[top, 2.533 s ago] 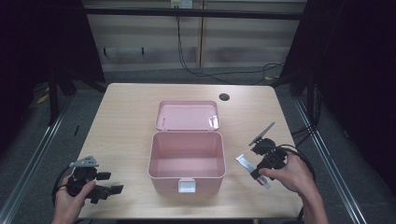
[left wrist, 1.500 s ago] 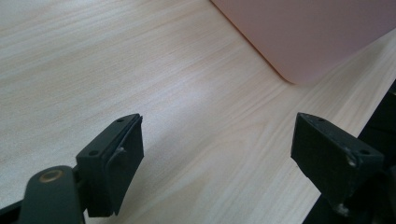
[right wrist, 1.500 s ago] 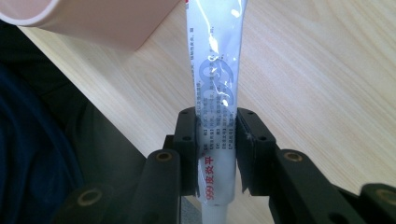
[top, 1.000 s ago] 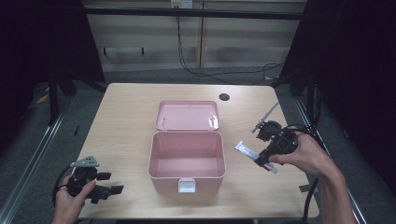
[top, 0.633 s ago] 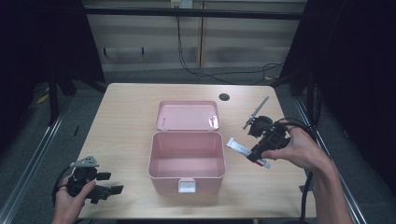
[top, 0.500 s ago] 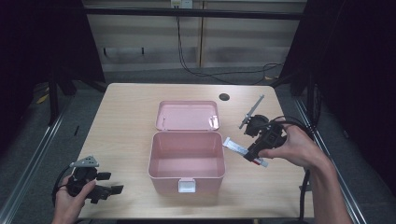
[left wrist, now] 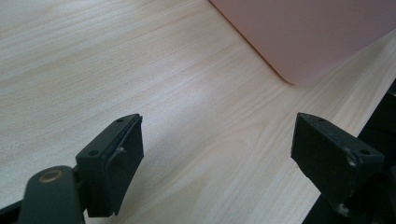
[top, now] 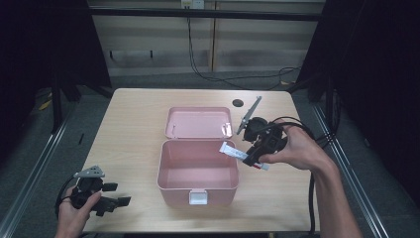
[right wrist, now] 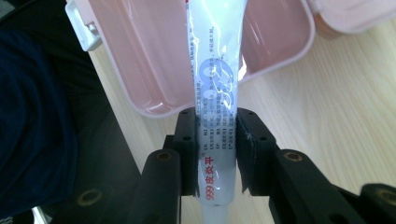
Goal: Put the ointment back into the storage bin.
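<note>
Tube (top: pixel 243 155) now over pink box (top: pixel 197 172)

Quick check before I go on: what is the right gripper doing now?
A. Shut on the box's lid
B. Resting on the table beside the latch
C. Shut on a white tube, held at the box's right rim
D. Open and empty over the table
C: in the right gripper view the jaws of the right gripper clamp the white tube, whose far end reaches over the open pink box.
</note>
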Tool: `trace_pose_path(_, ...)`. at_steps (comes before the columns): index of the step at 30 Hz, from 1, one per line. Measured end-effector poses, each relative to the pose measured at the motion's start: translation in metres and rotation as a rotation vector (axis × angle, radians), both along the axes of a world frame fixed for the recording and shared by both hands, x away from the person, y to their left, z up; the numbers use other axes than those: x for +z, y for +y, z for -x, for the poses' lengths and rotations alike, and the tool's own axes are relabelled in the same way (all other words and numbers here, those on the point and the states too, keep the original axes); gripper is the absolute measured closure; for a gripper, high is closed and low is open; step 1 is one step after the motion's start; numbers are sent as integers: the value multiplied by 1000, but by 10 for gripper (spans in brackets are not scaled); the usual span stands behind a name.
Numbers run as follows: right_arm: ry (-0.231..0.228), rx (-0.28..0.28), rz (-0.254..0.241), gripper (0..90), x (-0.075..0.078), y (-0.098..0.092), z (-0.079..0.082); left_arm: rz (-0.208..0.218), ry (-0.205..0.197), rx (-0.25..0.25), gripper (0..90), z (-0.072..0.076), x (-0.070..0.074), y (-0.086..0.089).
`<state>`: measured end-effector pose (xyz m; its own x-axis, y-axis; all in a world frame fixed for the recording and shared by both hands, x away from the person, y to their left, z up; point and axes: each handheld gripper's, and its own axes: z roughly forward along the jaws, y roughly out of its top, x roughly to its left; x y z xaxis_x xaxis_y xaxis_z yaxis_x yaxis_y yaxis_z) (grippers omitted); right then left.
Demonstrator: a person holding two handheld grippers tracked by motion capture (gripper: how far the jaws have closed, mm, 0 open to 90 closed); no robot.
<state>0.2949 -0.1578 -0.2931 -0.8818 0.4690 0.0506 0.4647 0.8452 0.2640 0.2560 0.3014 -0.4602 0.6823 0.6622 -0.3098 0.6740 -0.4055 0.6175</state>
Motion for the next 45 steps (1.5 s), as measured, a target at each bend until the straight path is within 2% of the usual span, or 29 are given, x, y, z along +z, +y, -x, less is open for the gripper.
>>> trace_pose_path(9, 8, 95, 14, 716, 1, 26, -2, 0, -3, 1, 169, 0, 0, 0)
trace_pose_path(20, 9, 130, 24, 715, -8, 47, -11, 3, -1, -2, 169, 1, 1, 1)
trace_pose_path(32, 33, 189, 50, 715, -20, 72, -16, 2, -7, -2, 169, 1, 1, 1)
trace_pose_path(37, 46, 213, 78, 716, -27, 81, -18, 2, -6, -1, 169, 1, 1, 0)
trace_pose_path(45, 70, 247, 79, 715, -39, 95, -17, 3, -8, 0, 170, 1, 1, 0)
